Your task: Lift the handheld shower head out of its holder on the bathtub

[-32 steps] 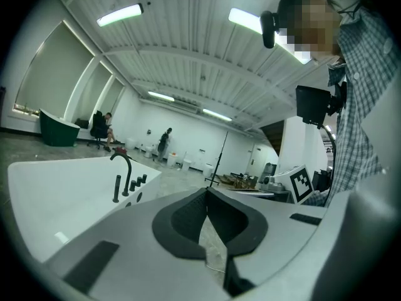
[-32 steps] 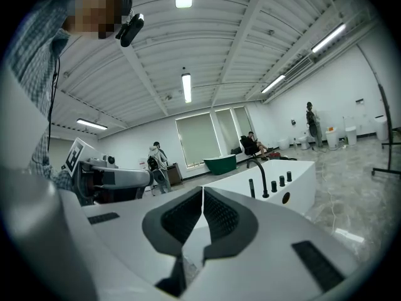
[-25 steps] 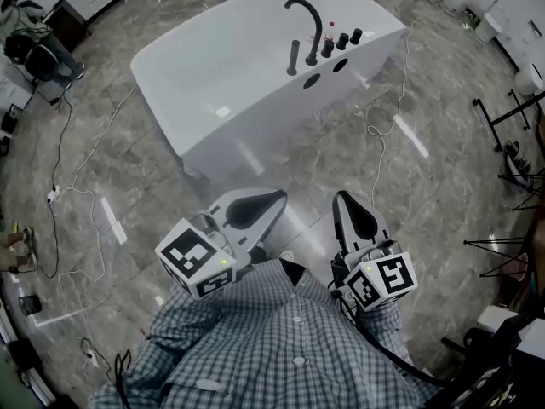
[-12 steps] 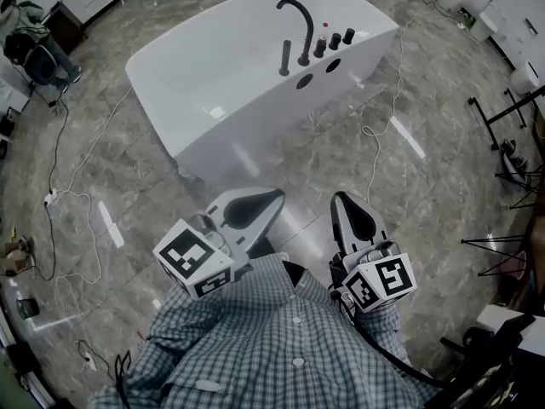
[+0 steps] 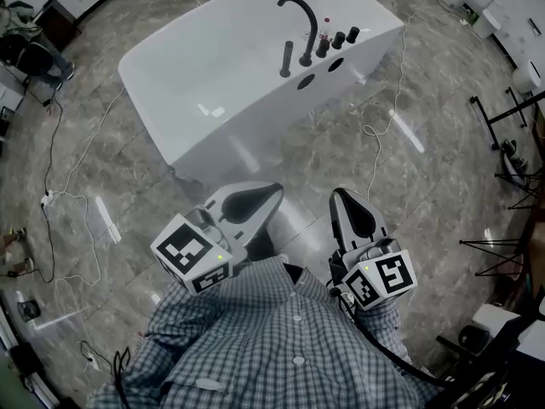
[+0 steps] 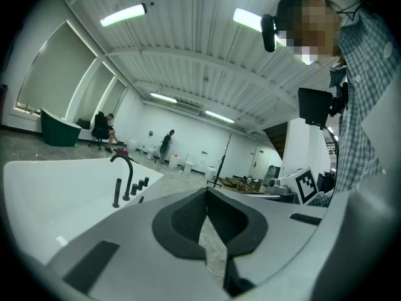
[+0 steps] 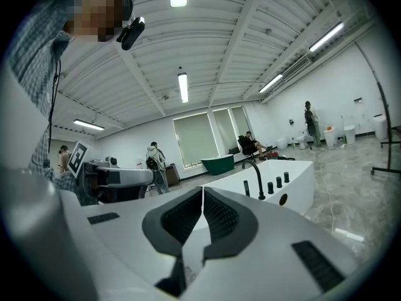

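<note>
The white bathtub (image 5: 196, 83) stands on the grey marble floor ahead of me. On its rim are a curved black spout (image 5: 300, 14), the upright black handheld shower head (image 5: 286, 59) in its holder, and three knobs (image 5: 339, 39). My left gripper (image 5: 274, 188) and right gripper (image 5: 339, 193) are held close to my chest, both shut and empty, well short of the tub. The left gripper view shows its shut gripper (image 6: 207, 190) with the shower head (image 6: 116, 193) far off to the left. From the right gripper (image 7: 202, 190), the shower head (image 7: 247, 187) lies beyond the tips.
Loose cables (image 5: 379, 135) run over the floor right of the tub and another cable (image 5: 68, 194) on the left. Black stands (image 5: 511, 152) are at the right edge, chairs and gear (image 5: 34, 49) at the far left. People and a green tub (image 7: 217, 164) are far back.
The tub has grown slightly and drifted left in the head view as I came nearer. Both grippers stay shut and keep their pose by my chest.
</note>
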